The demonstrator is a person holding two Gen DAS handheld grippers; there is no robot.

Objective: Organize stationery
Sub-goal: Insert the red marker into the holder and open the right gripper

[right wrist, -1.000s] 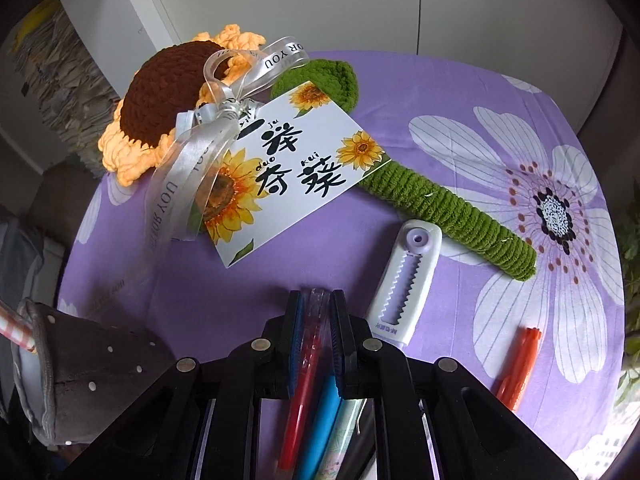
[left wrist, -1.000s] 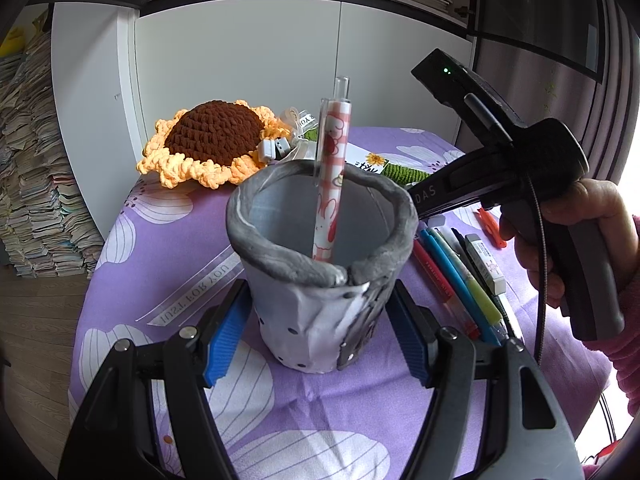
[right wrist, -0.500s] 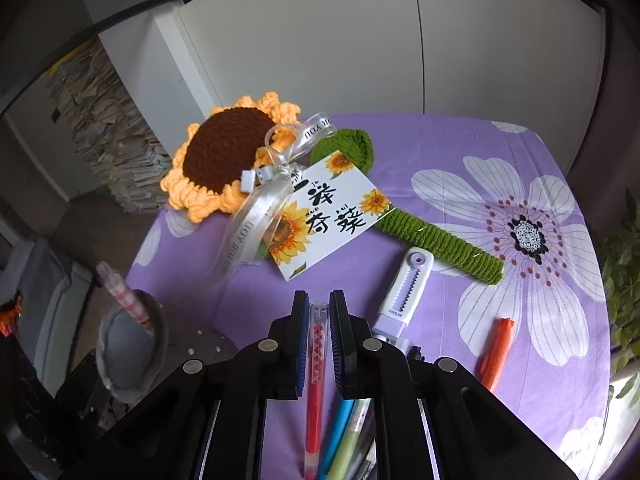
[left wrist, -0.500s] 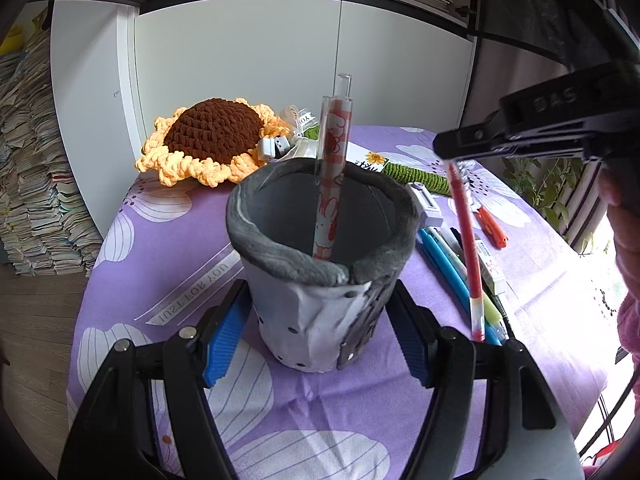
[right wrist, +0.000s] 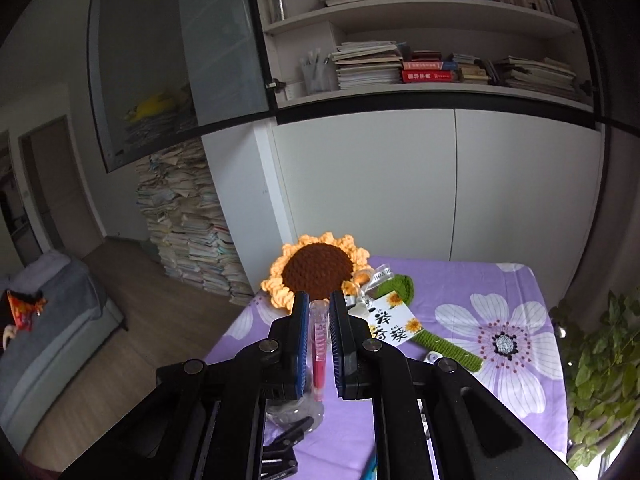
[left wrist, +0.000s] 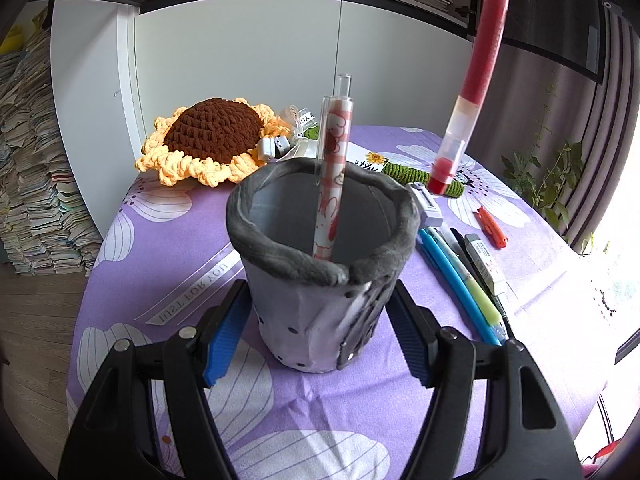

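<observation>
A grey soft pen holder [left wrist: 316, 320] stands on the purple flowered tablecloth [left wrist: 168, 248], and my left gripper [left wrist: 318, 292] is shut on its sides with the blue pads. A pink patterned pen [left wrist: 332, 184] stands upright inside it. My right gripper [right wrist: 320, 298] is shut on a red pen [right wrist: 319, 352], held high above the table. In the left wrist view that red pen [left wrist: 480, 60] hangs down from the top right, and its tip is above and just right of the holder's rim.
Several loose pens [left wrist: 460, 268], a white correction tape [left wrist: 428, 208] and an orange item [left wrist: 492, 226] lie right of the holder. A crochet sunflower [left wrist: 212, 136] with a green stem [right wrist: 448, 346] and a card [right wrist: 390, 322] lies at the back. A plant [left wrist: 540, 176] stands right.
My right gripper has lifted the red pen off the row of pens and risen high, its view tilting up to the shelves. The left gripper and the holder have stayed still.
</observation>
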